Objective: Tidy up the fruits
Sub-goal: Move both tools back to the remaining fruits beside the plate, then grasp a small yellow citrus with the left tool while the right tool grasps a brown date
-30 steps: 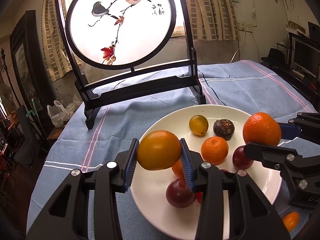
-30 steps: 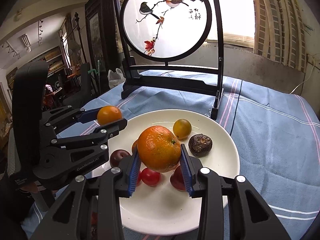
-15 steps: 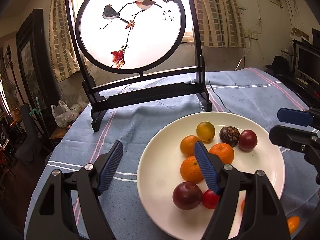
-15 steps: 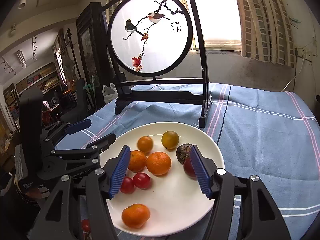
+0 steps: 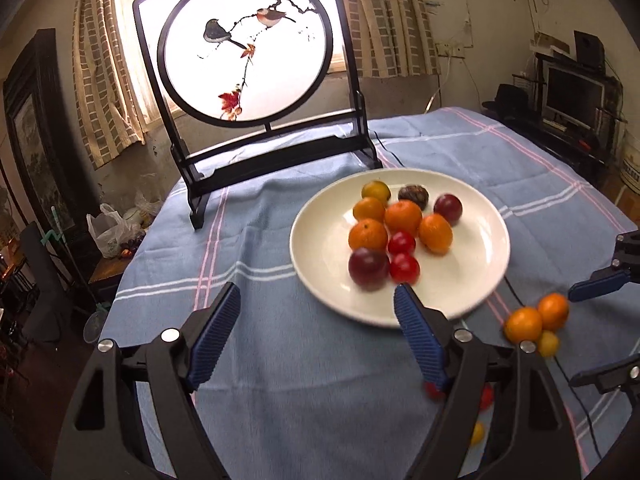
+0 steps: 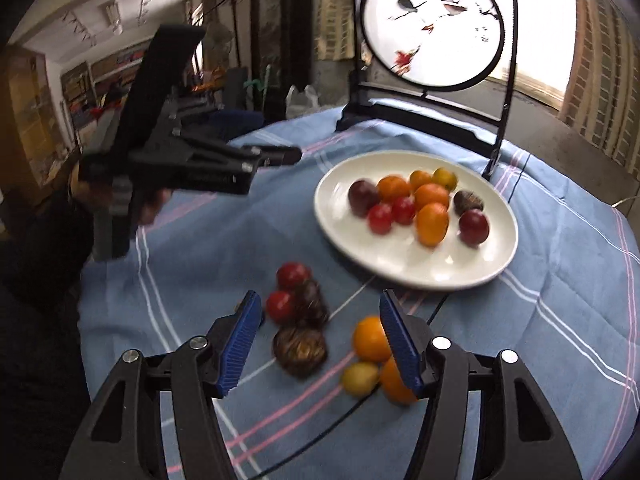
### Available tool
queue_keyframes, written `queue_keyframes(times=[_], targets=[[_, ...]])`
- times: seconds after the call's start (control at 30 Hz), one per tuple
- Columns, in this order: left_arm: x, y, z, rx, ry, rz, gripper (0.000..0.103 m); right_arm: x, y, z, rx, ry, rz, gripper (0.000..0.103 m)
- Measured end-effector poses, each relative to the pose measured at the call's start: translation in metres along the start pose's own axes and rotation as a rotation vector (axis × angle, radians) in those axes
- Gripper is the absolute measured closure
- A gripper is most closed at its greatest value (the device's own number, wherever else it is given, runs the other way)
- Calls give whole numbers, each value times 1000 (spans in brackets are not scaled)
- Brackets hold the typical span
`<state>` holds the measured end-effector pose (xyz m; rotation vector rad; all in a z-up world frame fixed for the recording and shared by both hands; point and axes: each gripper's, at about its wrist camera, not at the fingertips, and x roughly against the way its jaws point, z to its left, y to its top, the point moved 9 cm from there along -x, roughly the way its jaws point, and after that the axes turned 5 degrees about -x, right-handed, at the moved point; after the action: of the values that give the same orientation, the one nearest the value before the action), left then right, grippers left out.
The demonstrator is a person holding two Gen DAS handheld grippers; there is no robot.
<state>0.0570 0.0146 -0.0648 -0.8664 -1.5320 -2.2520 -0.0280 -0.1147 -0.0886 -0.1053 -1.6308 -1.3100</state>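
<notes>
A white plate on the blue cloth holds several fruits: oranges, dark plums, red tomatoes and a brown fruit. Loose fruit lies on the cloth in front of the plate: oranges, a small yellow fruit, red tomatoes and brown fruits. My left gripper is open and empty, pulled back from the plate. My right gripper is open and empty above the loose fruit.
A round bird-painting screen on a black stand stands behind the plate. A black cable runs across the cloth. The left gripper's body shows at the left in the right wrist view. The table edge falls off at the left.
Both grippers let go of their oranges onto the plate, opened wide, then drew back and up from it. The loose fruit on the cloth has come into view.
</notes>
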Motion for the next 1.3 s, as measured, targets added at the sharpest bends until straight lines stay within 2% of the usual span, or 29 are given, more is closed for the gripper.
queue_keyframes(times=[0.13,0.27,0.33,0.5,0.63,0.7,0.77,0.8,0.9,0.93,1.13,1.3], targets=[[14,-38,-12,-11,-65,55,26,-29,-28,14,22,-8,110,44],[20,-67,-34,-28,-147,103,26,-51,-37,11,20,-25,157,51],[19,-76,-49,-49,-193,125,26,-55,-36,12,31,-24,154,62],[14,-85,-84,-106,-270,147,26,-51,-35,11,45,-34,153,63],[3,-91,-102,-118,-307,181,26,-30,-33,5,13,-25,105,63],[-4,-92,-106,-121,-310,199,31,-20,-32,-2,-9,-32,84,62],[-10,-93,-107,-99,-326,228,45,-14,-32,-8,-29,-36,70,62],[-12,-93,-107,-85,-333,236,46,-12,-32,-10,-35,-40,65,62],[-11,-91,-108,-84,-350,235,66,-11,-35,-15,-48,-38,63,62],[-10,-90,-109,-84,-360,234,76,-11,-35,-16,-52,-38,64,62],[1,-85,-112,-105,-374,217,76,-6,-36,-17,-63,-29,51,62],[10,-54,-94,-78,-302,143,76,5,-25,-21,-65,-41,12,62]])
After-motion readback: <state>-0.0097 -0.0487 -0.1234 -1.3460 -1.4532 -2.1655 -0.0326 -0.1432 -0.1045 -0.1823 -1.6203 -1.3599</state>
